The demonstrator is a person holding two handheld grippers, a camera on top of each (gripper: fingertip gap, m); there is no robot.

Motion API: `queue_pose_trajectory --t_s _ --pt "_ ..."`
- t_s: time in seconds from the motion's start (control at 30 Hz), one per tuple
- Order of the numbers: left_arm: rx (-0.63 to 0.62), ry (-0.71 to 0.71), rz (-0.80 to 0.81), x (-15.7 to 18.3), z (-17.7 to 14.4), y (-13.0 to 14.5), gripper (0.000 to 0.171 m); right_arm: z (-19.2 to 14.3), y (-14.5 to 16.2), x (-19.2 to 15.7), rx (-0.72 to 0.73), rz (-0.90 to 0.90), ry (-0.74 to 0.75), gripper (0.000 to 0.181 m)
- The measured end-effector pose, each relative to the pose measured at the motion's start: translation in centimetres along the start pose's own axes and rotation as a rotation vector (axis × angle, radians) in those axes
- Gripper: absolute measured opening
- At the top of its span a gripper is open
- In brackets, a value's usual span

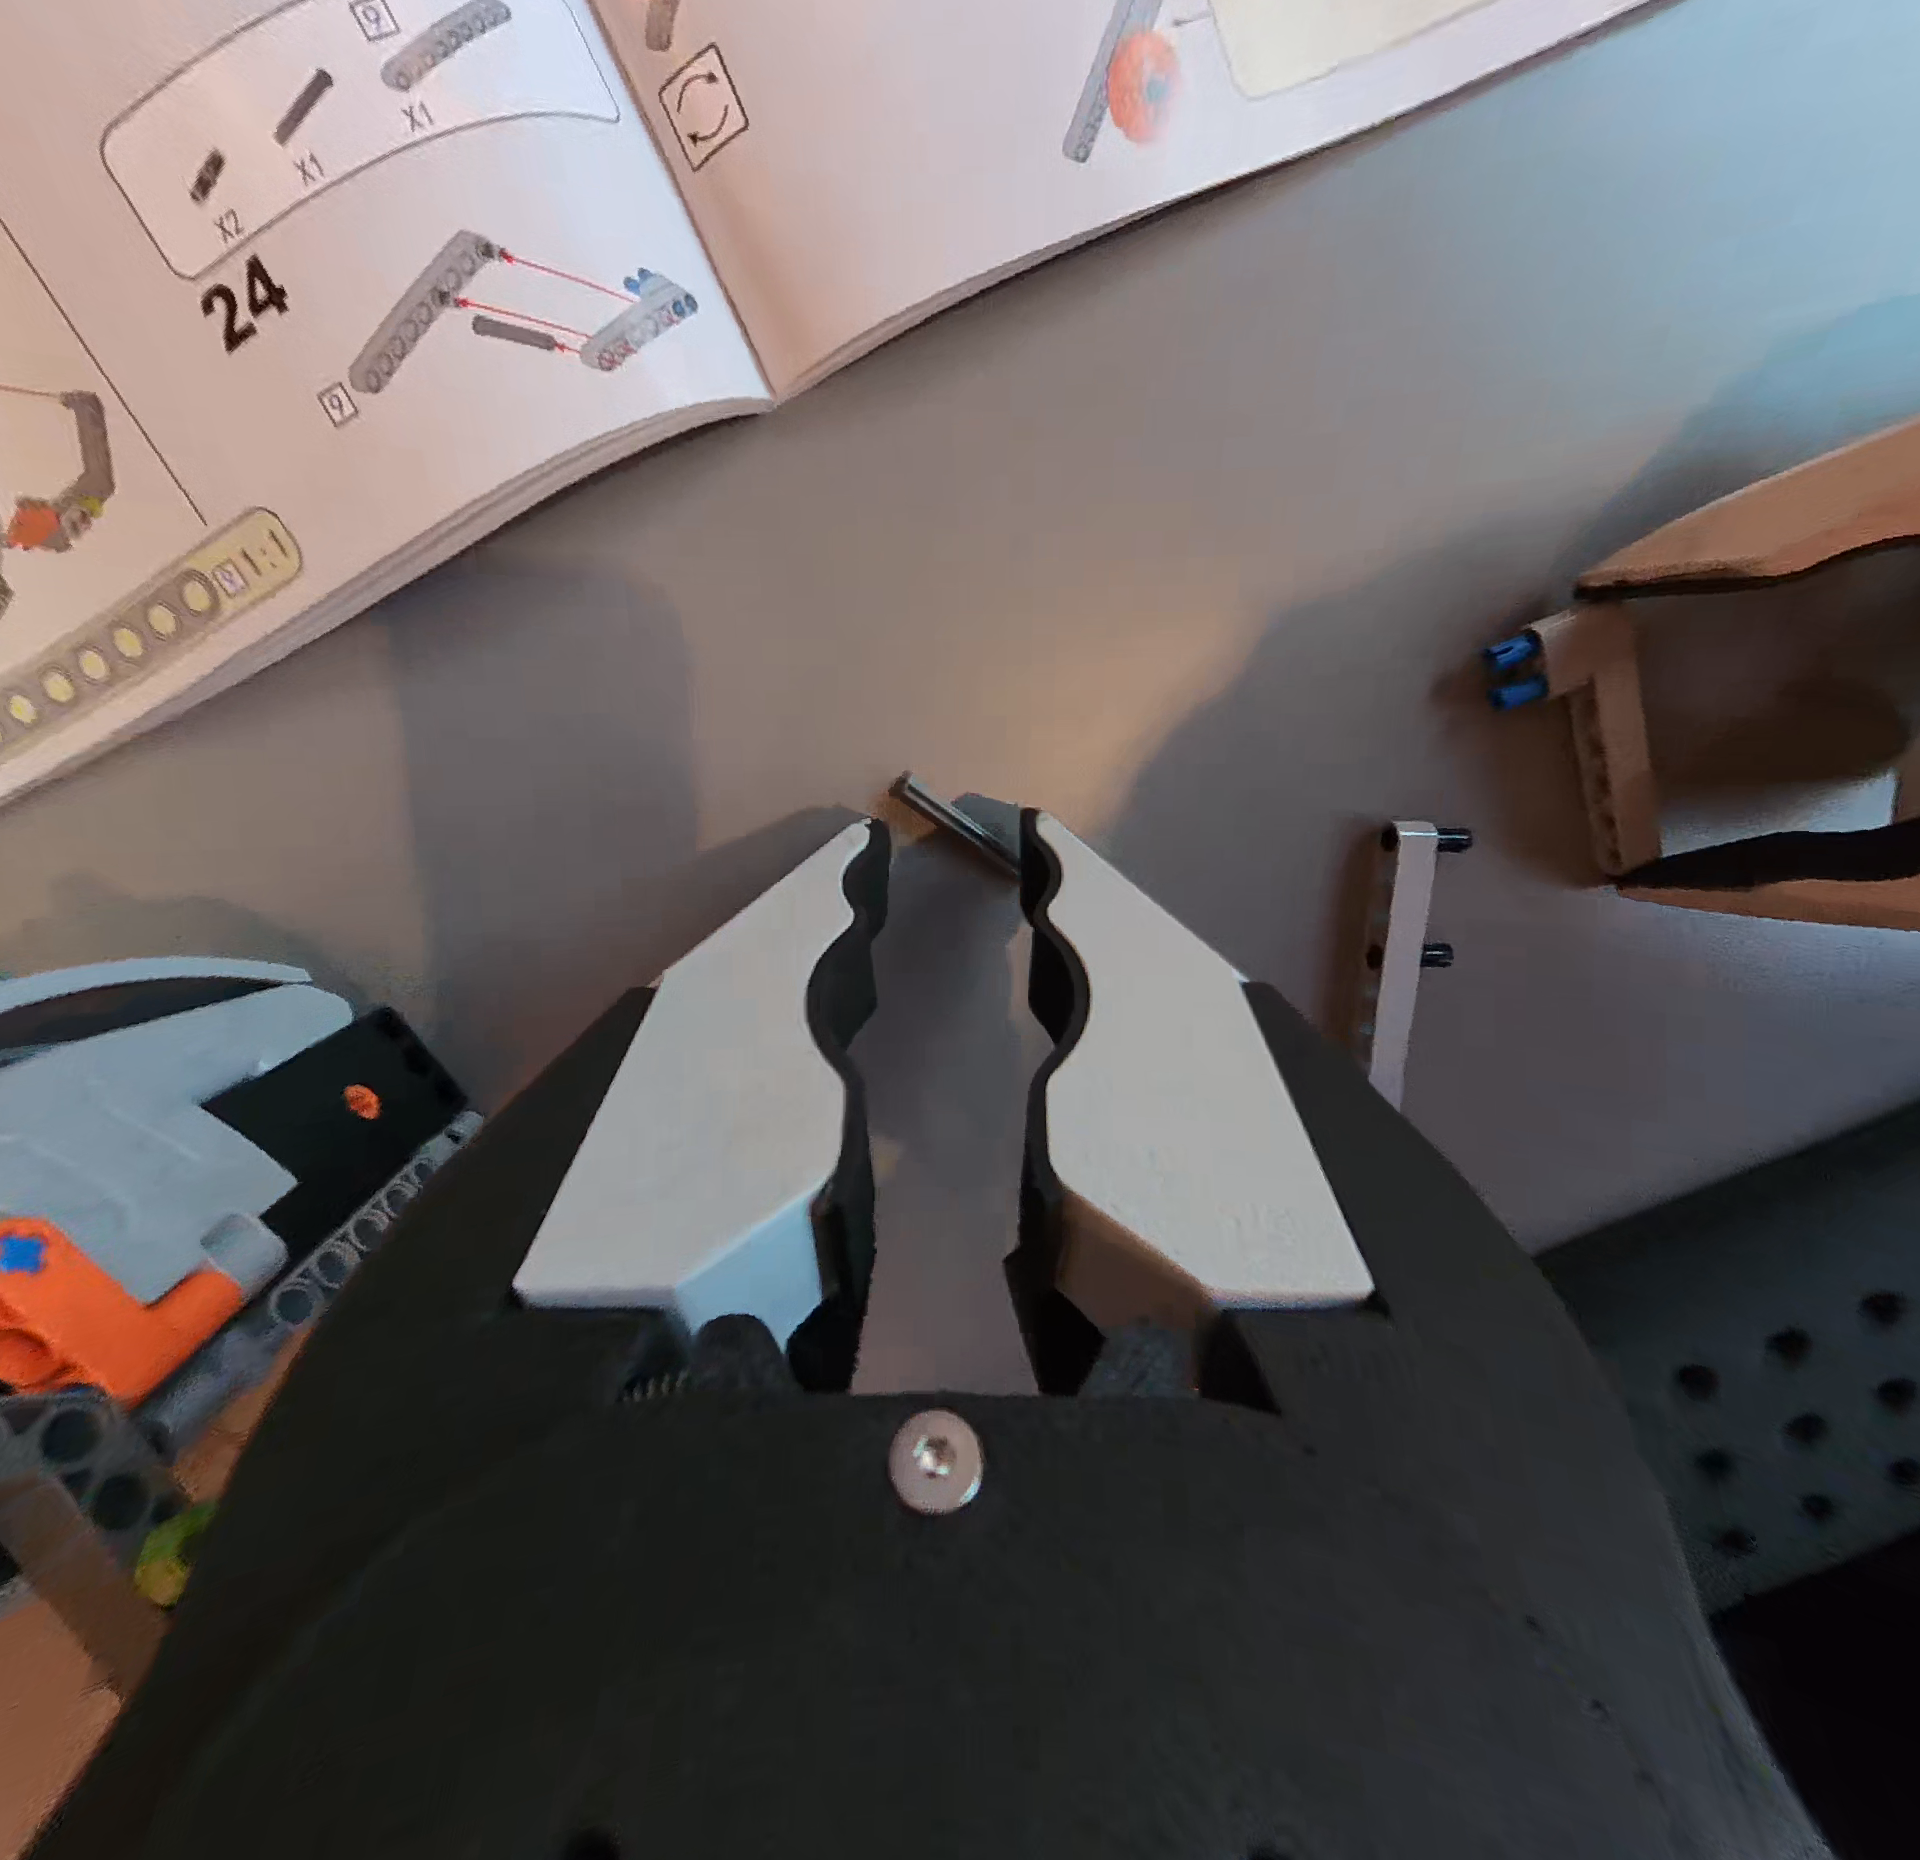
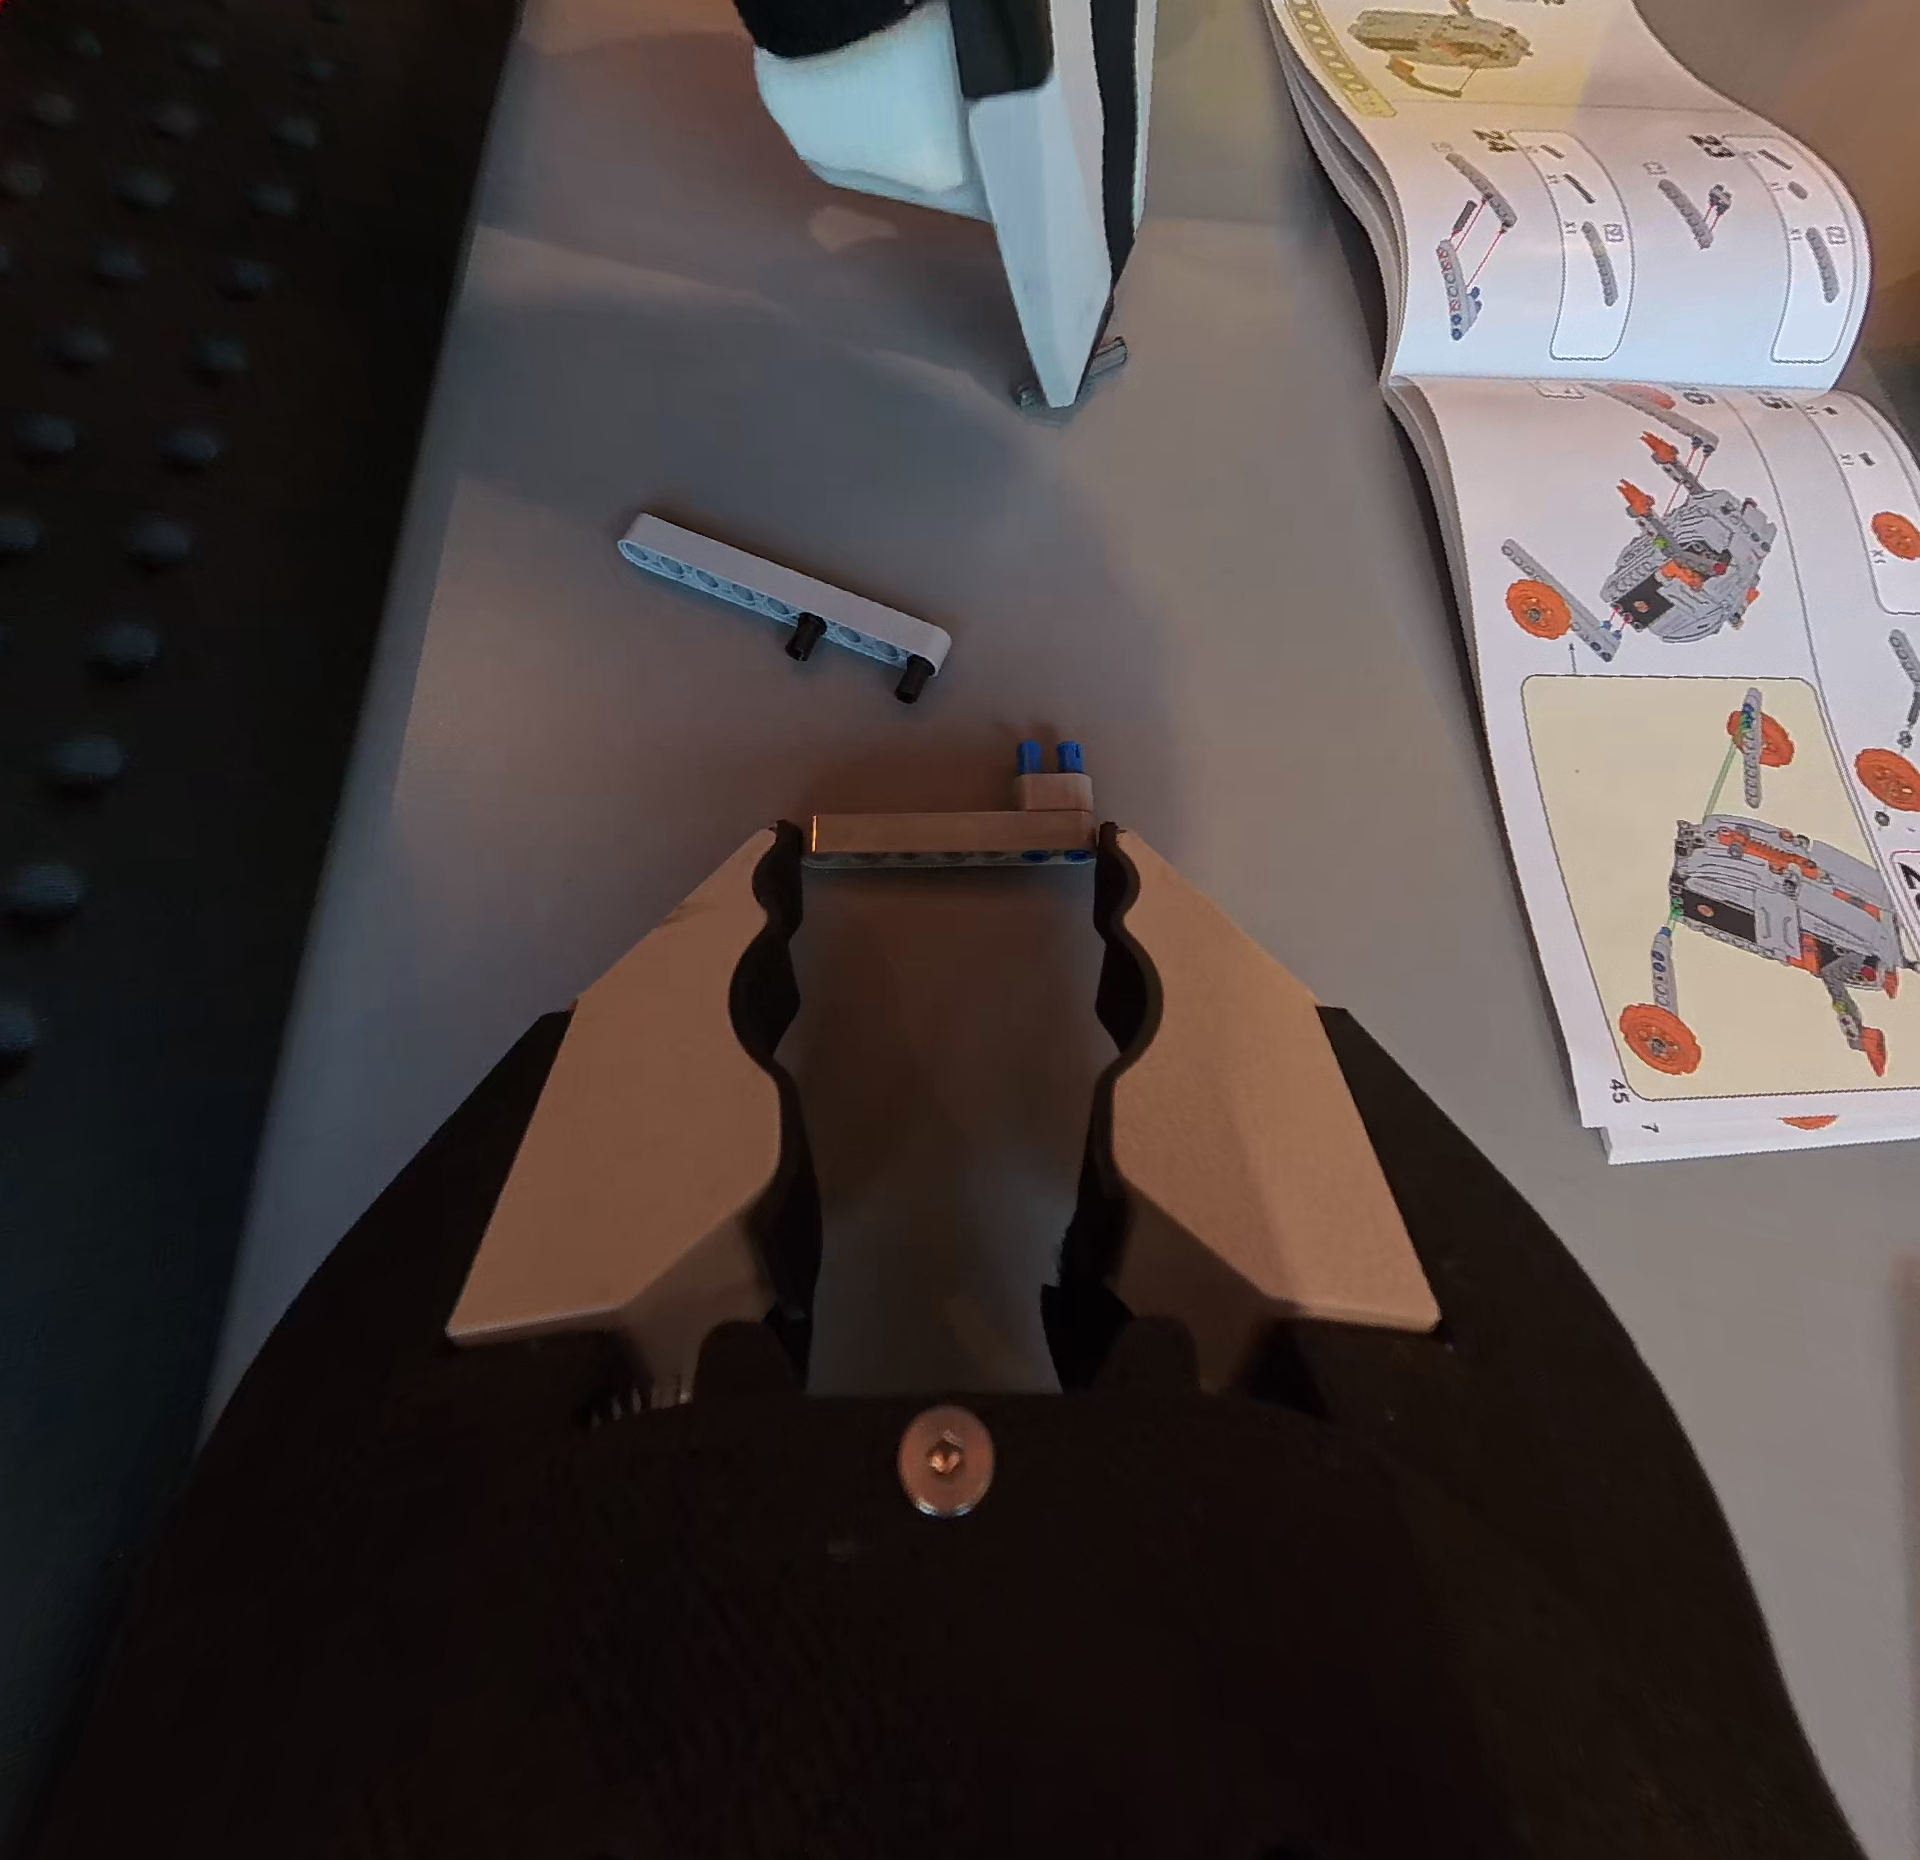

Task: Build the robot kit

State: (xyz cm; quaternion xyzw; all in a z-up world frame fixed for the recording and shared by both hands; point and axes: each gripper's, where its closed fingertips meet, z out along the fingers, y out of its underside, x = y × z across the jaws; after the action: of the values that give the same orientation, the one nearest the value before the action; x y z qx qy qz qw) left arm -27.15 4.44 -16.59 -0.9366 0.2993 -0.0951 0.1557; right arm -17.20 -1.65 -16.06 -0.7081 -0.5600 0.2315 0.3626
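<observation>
My left gripper (image 1: 954, 823) points down at the grey table with its jaws narrowly apart. A short dark axle (image 1: 940, 811) lies aslant between the tips and touches the right finger. From the right wrist view this gripper (image 2: 1070, 376) stands on the table, the axle (image 2: 1114, 348) sticking out either side. My right gripper (image 2: 948, 839) is shut endwise on a grey L-shaped beam (image 2: 935, 834) with two blue pins (image 2: 1049, 756). It also shows in the left wrist view (image 1: 1605, 740). A grey straight beam (image 2: 784, 595) with two black pins lies between the grippers.
An open instruction booklet (image 1: 416, 252) lies beyond the left gripper and to the right of the right gripper (image 2: 1621, 563). A partly built grey, orange and black model (image 1: 156, 1187) sits at the left. A black perforated mat (image 2: 156, 460) borders the table. A gloved hand (image 2: 862, 117) holds the left gripper. Left tips to right tips: about 12 cm.
</observation>
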Motion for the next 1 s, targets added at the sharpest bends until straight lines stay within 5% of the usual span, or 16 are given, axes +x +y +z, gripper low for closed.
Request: queue_pose_trajectory --t_s 0.2,0.67,0.87,1.0 --pt "-0.053 -0.085 0.149 -0.5 0.0 0.6 0.003 0.0 0.0 0.0 0.000 0.000 -0.002 0.055" --pt "-0.065 0.048 0.125 0.9 -0.7 2.4 0.014 -0.1 0.1 -0.1 -0.002 0.006 -0.009 0.055" --pt "-0.054 -0.069 0.278 0.4 -0.7 2.5 0.002 -0.1 0.1 -0.1 -0.002 0.006 -0.009 0.055" --pt "-0.045 -0.021 0.258 0.8 -0.7 2.6 0.002 0.0 0.1 -0.1 -0.001 0.000 -0.005 0.056"
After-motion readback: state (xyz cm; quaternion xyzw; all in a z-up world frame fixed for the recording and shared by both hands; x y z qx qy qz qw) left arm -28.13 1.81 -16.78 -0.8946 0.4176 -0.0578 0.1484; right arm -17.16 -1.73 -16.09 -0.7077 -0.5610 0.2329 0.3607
